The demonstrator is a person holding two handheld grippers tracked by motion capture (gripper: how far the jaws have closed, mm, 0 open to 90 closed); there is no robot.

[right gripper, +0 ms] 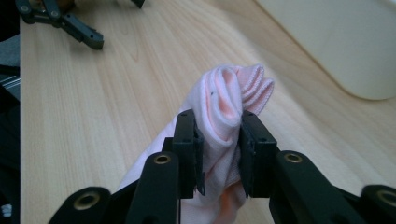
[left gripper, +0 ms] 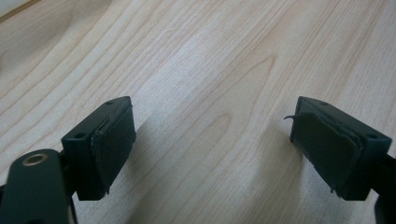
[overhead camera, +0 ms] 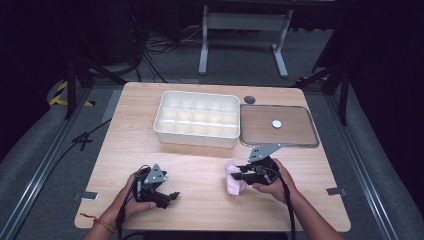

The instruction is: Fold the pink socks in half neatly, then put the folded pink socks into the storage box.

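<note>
One pink cloth (right gripper: 224, 112) pinched in right gripper (right gripper: 219, 154), lower centre; left gripper (left gripper: 212, 140) wide, empty; next, probably transfer toward white tray (overhead camera: 196, 119).

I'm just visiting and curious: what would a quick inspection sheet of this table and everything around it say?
Surface: pale wooden table, bare between the hands.
Job's things: bunched pink cloth, pinched in the right tongs; white plastic tray with many compartments at the back.
Clutter: flat wood-floored tray with metal rim holding a small white disc; dark round cap behind it.
Grippers: right tongs shut on the cloth; left tongs wide open over bare wood.
Cables: black leads trail along each forearm; more lie on the floor behind.
Surroundings: grey carpet, a white metal stand, dark tripod legs.
</note>
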